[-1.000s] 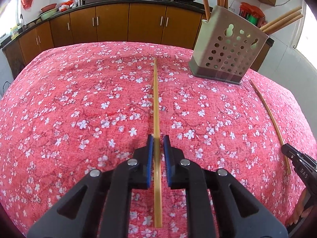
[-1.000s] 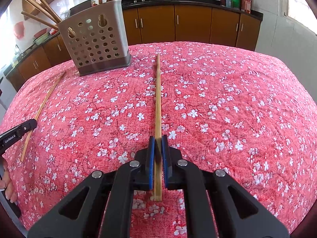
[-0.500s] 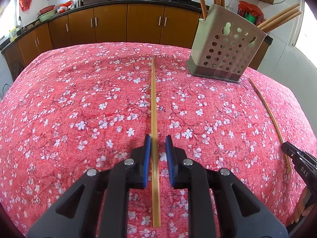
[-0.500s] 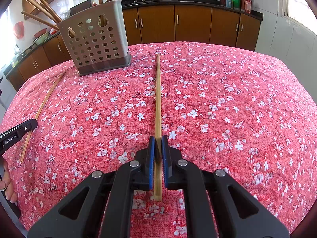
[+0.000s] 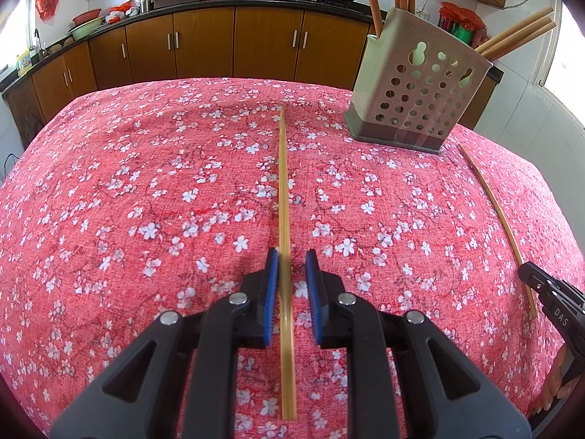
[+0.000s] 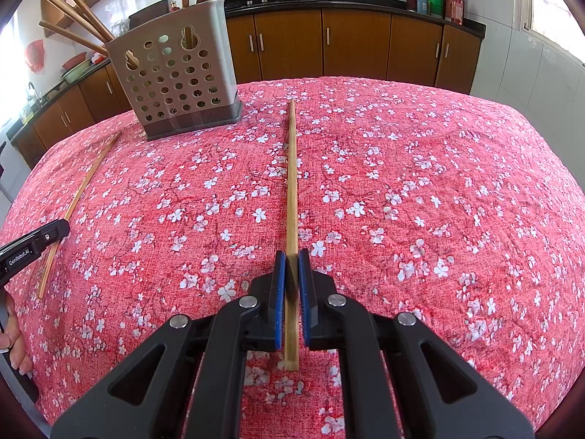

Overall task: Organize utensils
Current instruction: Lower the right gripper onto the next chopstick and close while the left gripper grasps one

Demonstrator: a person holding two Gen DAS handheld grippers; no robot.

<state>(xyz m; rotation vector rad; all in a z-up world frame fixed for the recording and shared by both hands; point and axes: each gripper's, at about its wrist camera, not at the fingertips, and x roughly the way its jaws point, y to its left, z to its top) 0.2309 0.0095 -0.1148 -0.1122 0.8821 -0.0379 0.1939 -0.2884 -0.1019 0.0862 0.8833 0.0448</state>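
Your left gripper [image 5: 291, 261]: matte black plastic, two angular arms with triangular cut-outs, round silver screw heads at the joints, finely ribbed blue pads [image 5: 271, 292] lining the inner faces. Your right gripper [image 6: 291, 261]: same build, same blue pads [image 6: 279, 292], same silver screws. Its side shows white lettering "DAS" in the left view; the left one's side reads "GenRobot.AI" in the right view. Bare skin of your left hand [image 6: 14, 344], fingers with pale nails, at the frame edge.

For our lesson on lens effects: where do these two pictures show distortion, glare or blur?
Left wrist: tablecloth bulges barrel-like, corners vignetted black, window glare at right edge. Right wrist: same bulge, cabinets curve, chopstick smears between the pads.
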